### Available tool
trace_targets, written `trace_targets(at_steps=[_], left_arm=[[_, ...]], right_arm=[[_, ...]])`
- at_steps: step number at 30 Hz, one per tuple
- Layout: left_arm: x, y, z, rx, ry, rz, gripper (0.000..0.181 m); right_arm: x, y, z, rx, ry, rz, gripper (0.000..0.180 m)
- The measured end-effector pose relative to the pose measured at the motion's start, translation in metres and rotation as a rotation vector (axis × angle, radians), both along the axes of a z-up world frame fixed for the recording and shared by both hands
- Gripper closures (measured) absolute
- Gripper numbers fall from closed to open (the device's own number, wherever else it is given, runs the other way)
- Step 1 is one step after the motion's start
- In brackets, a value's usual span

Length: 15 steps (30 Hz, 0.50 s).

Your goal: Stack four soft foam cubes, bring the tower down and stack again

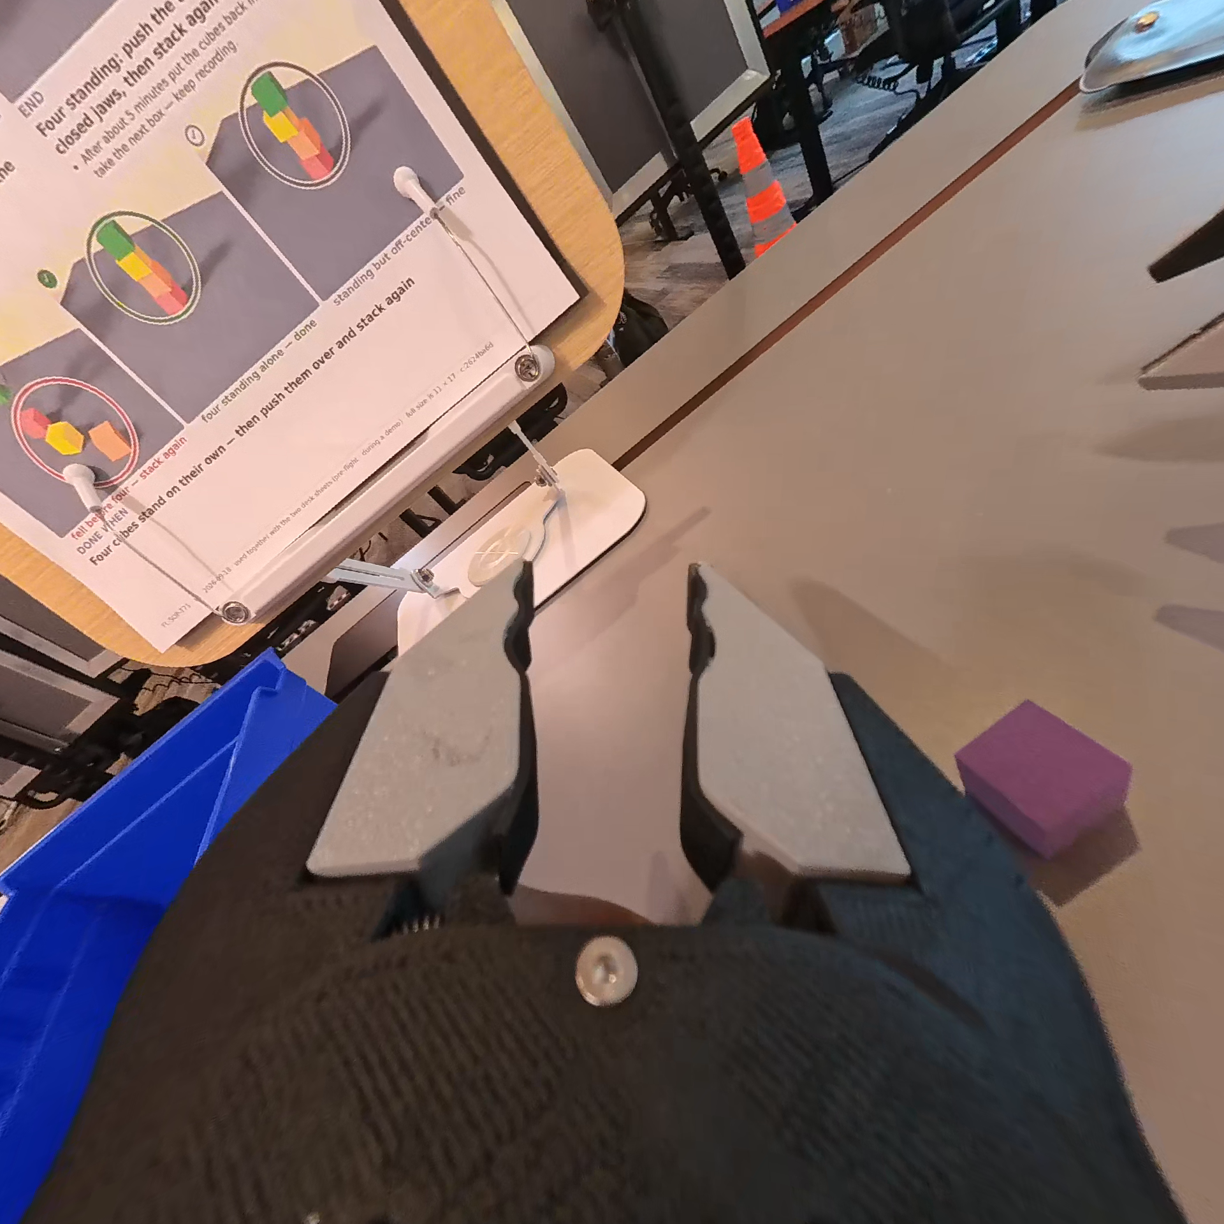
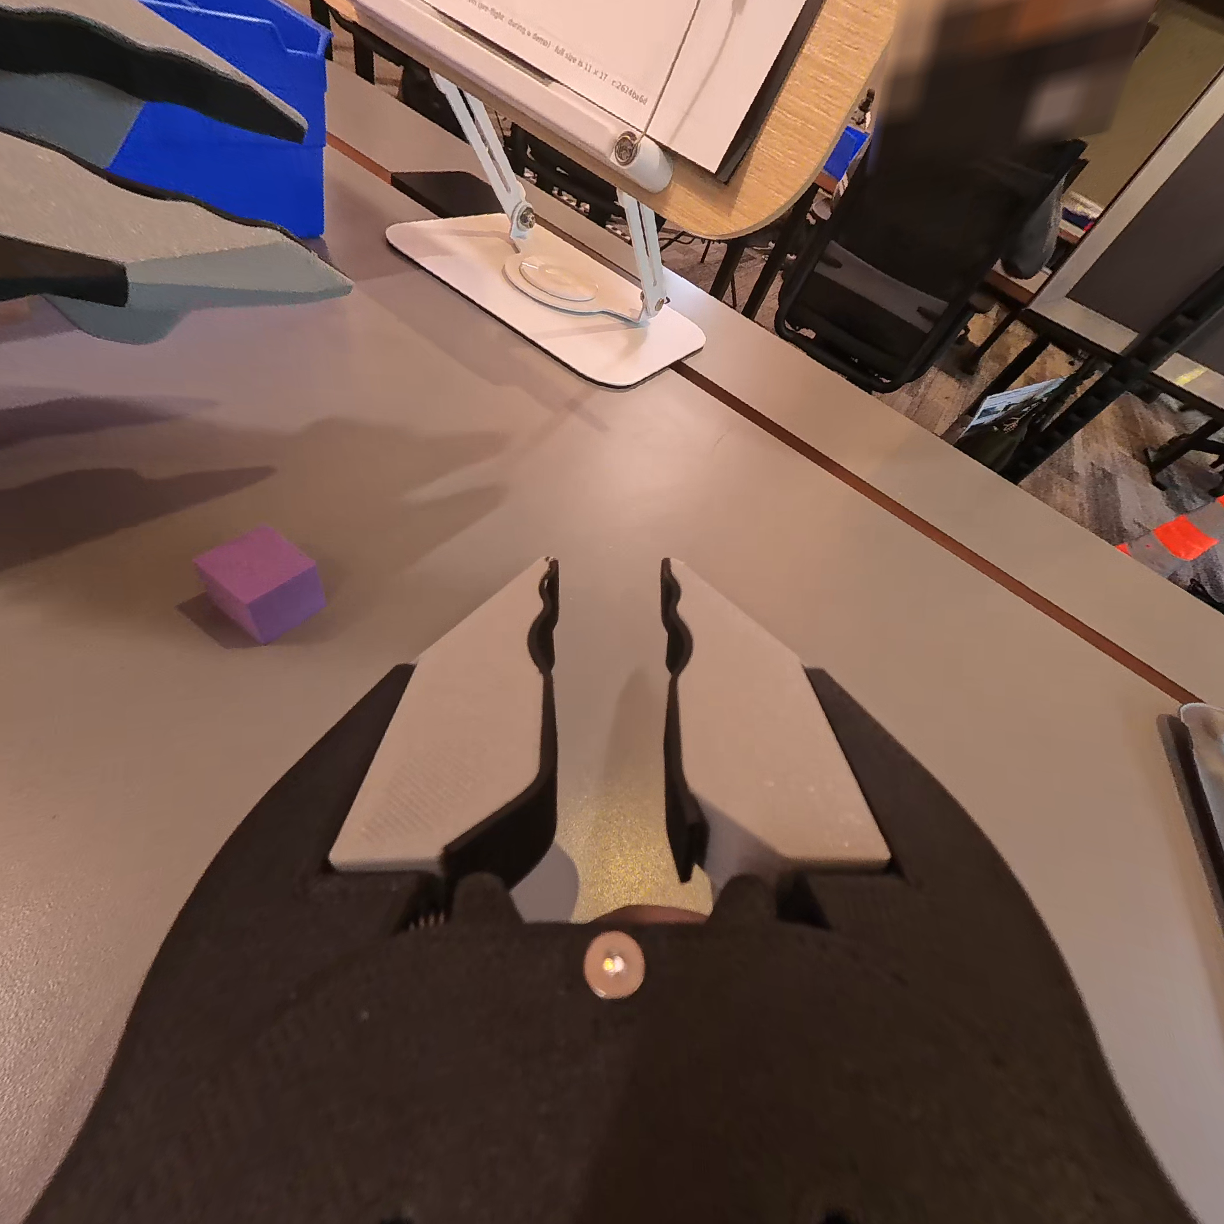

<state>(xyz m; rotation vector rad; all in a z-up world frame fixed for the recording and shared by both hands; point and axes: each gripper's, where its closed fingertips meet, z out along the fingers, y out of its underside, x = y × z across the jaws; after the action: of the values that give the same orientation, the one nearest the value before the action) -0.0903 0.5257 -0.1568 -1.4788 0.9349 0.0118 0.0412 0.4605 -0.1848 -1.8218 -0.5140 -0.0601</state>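
A single purple foam cube [image 1: 1043, 775] lies on the grey table, to the right of my left gripper [image 1: 608, 576]. The left gripper is open and empty, held above the table. In the right wrist view the same purple cube [image 2: 259, 583] lies to the left of my right gripper [image 2: 608, 569], which is open and empty over bare table. The left gripper [image 2: 324, 205] shows at the upper left of that view, open, above and beyond the cube. No other cubes are in view.
A blue plastic bin [image 1: 152, 828] stands at the left, also seen in the right wrist view [image 2: 252, 146]. A white stand [image 2: 550, 298] holds an instruction sheet [image 1: 265, 298] at the table's far edge. A metal lid [image 1: 1159, 46] lies far right. An orange cone [image 1: 762, 185] stands on the floor. Between my left fingertips and the single purple foam cube [image 1: 1043, 775] there is roughly 10 centimeters. Look for it in the right wrist view [image 2: 235, 560] too.
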Motion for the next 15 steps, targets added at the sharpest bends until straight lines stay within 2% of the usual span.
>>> trace_targets(at_steps=[15], left_arm=[[-0.0042,0.0046,-0.0044,-0.004,0.019,0.018,0.136]], right_arm=[[-0.0057,0.0003,-0.0016,-0.009,0.003,0.017,0.157]])
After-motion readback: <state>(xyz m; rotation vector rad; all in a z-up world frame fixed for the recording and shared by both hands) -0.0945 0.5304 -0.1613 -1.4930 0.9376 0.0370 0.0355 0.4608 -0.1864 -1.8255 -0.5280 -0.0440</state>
